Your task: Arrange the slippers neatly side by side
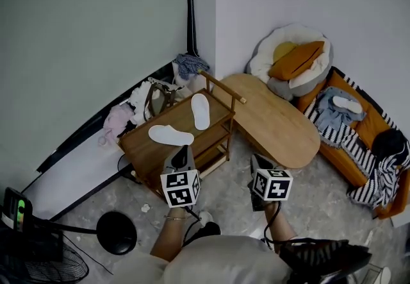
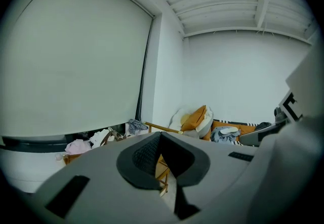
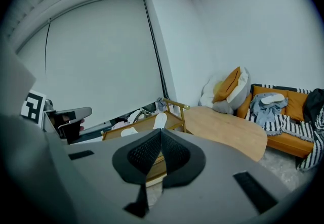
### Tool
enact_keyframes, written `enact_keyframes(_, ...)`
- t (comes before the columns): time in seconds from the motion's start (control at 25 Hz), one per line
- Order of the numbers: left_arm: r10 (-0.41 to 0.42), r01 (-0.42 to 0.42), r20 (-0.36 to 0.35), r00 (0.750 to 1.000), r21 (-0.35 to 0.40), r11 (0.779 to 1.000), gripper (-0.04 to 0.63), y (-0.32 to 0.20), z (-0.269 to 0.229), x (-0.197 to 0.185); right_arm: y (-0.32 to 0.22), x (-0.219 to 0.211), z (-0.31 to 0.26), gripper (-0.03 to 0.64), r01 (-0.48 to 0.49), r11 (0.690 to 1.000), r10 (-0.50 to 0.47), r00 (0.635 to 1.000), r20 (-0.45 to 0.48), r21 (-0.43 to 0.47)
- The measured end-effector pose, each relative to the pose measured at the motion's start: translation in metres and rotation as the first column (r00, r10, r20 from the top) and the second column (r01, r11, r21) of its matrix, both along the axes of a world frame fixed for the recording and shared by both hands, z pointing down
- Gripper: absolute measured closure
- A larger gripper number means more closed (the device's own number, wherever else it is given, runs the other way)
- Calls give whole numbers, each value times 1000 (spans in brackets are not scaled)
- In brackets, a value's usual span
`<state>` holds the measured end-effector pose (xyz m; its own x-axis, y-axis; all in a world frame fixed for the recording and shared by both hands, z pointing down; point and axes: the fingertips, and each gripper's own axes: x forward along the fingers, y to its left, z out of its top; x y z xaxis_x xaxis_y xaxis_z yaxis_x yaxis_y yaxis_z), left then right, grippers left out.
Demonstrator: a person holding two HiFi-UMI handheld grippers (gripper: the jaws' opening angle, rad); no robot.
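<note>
As the 2 slippers are seen apart and at an angle to each other on top of the rack (image 1: pixel 142 148), the arranging is judged not yet begun; the step in hand is the approach. The near slipper (image 1: pixel 170 135) is laid crosswise towards the rack's front, and the far slipper (image 1: pixel 200 111) is laid lengthwise further back; no contact between them is shown.

For the next move, 1 set of jaws would have to be opened and brought down over a slipper's edge. This would most likely be the near slipper, taken by the left gripper (image 1: pixel 182 157), which is held at the rack's front edge. That slipper would then need to be turned and set alongside the other, toes the same way. A thin, flat sole is to be expected, so a grip at the rim is called for.

The left gripper's jaws are pressed together, pad to pad, and nothing is held between them. The right gripper (image 1: pixel 259 165) is likewise closed and empty, and is held over the floor between the rack and the table (image 1: pixel 282 129). No contact with a slipper is seen for either tool.
</note>
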<state>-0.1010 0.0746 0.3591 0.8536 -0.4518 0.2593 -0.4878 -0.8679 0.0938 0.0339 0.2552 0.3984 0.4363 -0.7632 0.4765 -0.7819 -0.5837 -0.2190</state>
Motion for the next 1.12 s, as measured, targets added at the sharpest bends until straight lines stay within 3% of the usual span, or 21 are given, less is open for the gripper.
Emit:
enact_keyframes(0.72,-80,79,-11,997,-49,996,580,-102,15,51,-110,63,-6,583,79,997,-80,997,-25,-23)
enact_keyframes(1.12,-93,95,25,995,-80,992,580,-130,39,65,-150,76,10,583,106,993,-106,994,5,-42)
